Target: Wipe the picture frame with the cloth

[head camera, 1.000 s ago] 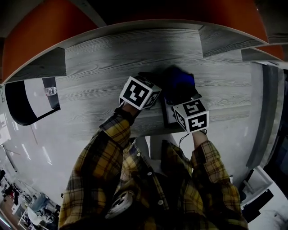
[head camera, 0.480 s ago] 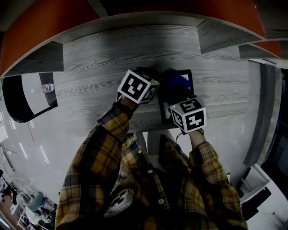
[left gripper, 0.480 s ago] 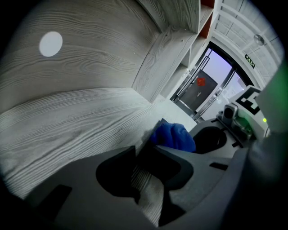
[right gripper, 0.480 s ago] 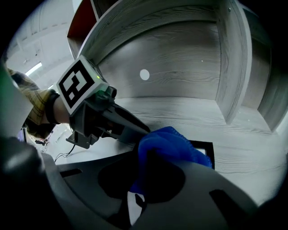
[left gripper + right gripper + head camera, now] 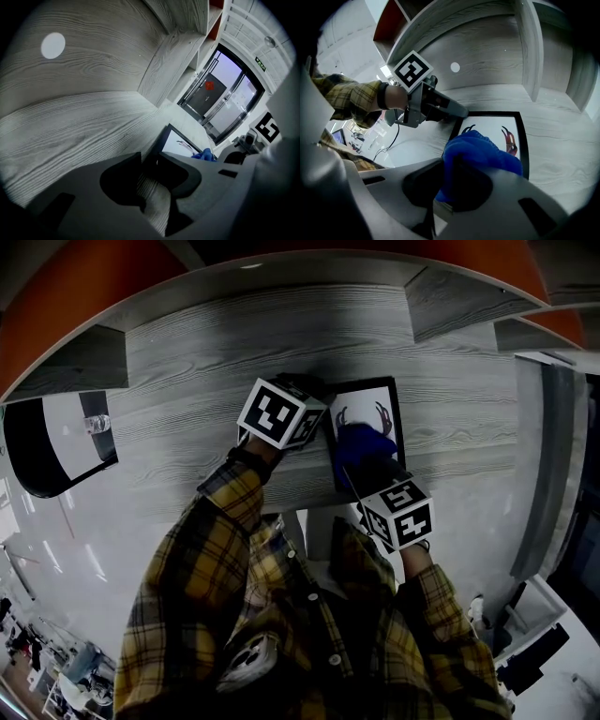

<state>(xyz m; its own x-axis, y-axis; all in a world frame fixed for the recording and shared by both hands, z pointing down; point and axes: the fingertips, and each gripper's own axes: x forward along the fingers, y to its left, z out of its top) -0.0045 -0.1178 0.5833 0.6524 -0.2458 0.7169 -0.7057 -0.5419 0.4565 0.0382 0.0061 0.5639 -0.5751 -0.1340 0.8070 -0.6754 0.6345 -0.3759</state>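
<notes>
Picture frame (image 5: 364,383): rectangular, thin black border, white print; lies flat on grey wood-grain desk (image 5: 187,362). Cloth (image 5: 367,446): blue, fuzzy, bunched; rests on the print. Right gripper (image 5: 447,173): clamps the cloth. Left gripper (image 5: 149,159): jaws nearly together, tips against the frame's far left corner.

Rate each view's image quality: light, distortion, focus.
Head view: dim overall, with strong fisheye bending of the table edges and dark corners, but the picture frame and blue cloth are readable. Left gripper view: black vignette, bright glare at the doorway, left tongs near-black and soft. Right gripper view: the best lit, cloth in fair focus, right tongs blurred up close.
</notes>
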